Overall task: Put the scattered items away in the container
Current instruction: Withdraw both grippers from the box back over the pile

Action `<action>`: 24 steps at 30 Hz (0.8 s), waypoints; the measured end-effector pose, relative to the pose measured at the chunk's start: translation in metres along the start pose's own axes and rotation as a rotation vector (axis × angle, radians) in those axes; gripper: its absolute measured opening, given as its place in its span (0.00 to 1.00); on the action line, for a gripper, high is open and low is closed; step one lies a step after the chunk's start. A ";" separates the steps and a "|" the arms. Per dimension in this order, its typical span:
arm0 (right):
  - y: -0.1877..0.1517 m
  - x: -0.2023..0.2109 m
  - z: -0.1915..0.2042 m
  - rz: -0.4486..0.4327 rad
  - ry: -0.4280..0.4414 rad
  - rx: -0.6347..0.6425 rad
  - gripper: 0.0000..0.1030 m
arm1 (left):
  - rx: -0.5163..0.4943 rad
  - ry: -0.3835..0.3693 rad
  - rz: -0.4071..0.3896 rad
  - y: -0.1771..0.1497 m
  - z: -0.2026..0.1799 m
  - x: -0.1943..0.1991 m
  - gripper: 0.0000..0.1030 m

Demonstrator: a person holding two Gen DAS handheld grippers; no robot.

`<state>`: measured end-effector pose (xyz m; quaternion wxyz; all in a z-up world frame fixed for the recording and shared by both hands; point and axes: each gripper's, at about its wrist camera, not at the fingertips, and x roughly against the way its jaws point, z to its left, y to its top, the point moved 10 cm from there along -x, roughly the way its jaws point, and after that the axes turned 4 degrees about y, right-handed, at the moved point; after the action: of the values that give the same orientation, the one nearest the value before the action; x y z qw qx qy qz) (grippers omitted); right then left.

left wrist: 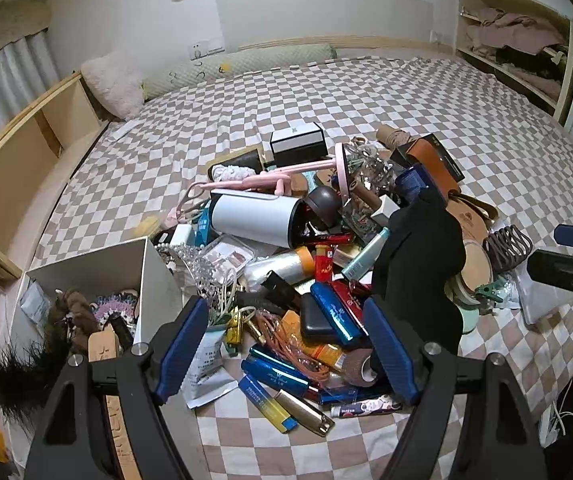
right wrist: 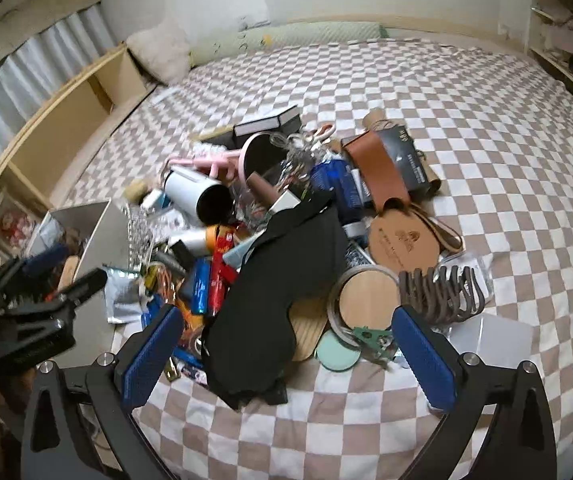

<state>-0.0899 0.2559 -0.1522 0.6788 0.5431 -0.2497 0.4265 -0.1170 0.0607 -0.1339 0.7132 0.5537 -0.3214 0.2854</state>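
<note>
Black cloth (right wrist: 282, 280) between the wide-open, empty right hand-held gripper's (right wrist: 286, 356) fingers, touching neither.

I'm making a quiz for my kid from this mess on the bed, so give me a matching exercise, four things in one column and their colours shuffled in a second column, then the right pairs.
Things:
1. hair claw
2. tumbler
3. phone stand
4. cloth

Colours:
A. pink
B. black
C. brown
D. white

Pairs: 1-C, 2-D, 3-A, 4-B
</note>
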 end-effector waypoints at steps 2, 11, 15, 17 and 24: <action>0.002 0.001 -0.004 -0.011 -0.019 -0.004 1.00 | -0.005 0.004 -0.003 0.002 -0.001 0.000 0.78; 0.008 0.010 -0.027 -0.044 -0.098 -0.025 1.00 | 0.013 0.037 0.052 -0.001 0.004 -0.014 0.78; 0.002 -0.001 -0.040 0.010 -0.087 -0.090 1.00 | 0.036 0.032 0.077 -0.003 0.007 -0.024 0.78; 0.001 -0.006 -0.045 0.029 -0.069 -0.137 1.00 | 0.043 0.031 0.086 -0.003 0.008 -0.029 0.78; -0.004 -0.020 -0.061 0.080 0.016 -0.308 1.00 | 0.027 0.012 0.114 -0.004 -0.003 -0.043 0.78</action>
<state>-0.1041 0.3072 -0.1872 0.7386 0.4189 -0.3282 0.4139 -0.1405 0.0601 -0.1701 0.6901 0.5423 -0.3442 0.3334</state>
